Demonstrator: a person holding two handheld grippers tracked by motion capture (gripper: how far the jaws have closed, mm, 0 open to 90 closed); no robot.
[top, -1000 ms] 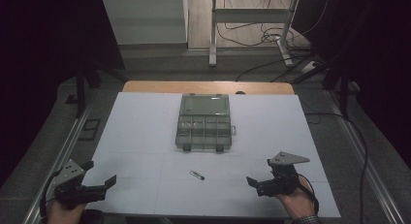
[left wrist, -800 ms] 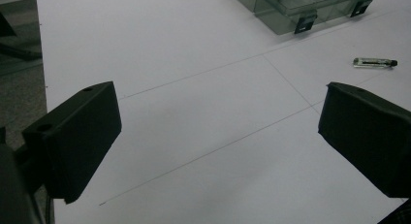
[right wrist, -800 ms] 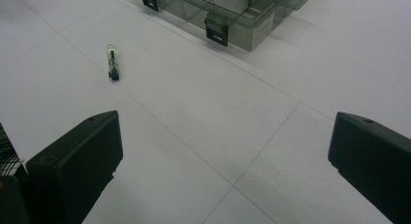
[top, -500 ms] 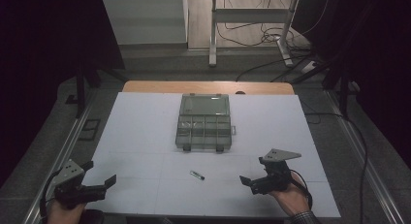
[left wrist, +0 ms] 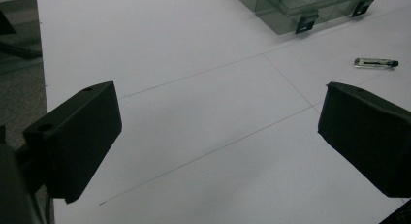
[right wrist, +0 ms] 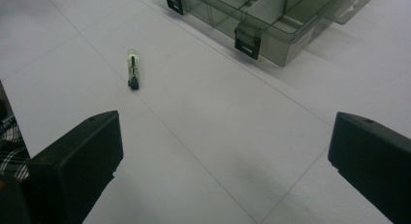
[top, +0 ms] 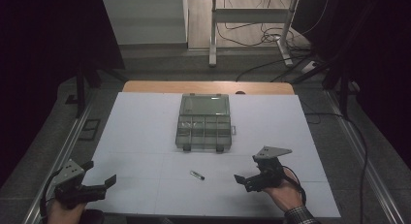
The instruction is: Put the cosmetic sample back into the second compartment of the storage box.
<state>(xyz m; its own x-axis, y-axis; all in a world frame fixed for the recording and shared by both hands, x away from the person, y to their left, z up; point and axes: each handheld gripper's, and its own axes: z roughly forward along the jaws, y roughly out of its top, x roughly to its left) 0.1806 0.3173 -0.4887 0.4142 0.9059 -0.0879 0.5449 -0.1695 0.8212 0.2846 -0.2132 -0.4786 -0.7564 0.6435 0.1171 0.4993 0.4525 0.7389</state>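
Small and slender, a clear glass-like vial with a black cap lies on its side on the matte white tabletop, between the two grippers and a little in front of a smoky translucent plastic organiser box. The vial is cylindrical, its body see-through with a faint greenish tint in the right gripper view, and its dark cap points toward the person. Nothing touches it.

The organiser box is rectangular, with its lid swung open away from the person, thin dividing walls that form small compartments, and two dark latches on its near wall. Faint straight lines cross the tabletop's smooth surface, dividing it into large panels.

The right gripper, black and angular with a grey three-cornered plate on top, is held in a hand near the vial, to its right; its blocky jaws stand wide apart and hold nothing. The left gripper sits at the near left corner of the tabletop, well apart from the vial, its flat-faced black jaws likewise spread wide and empty.
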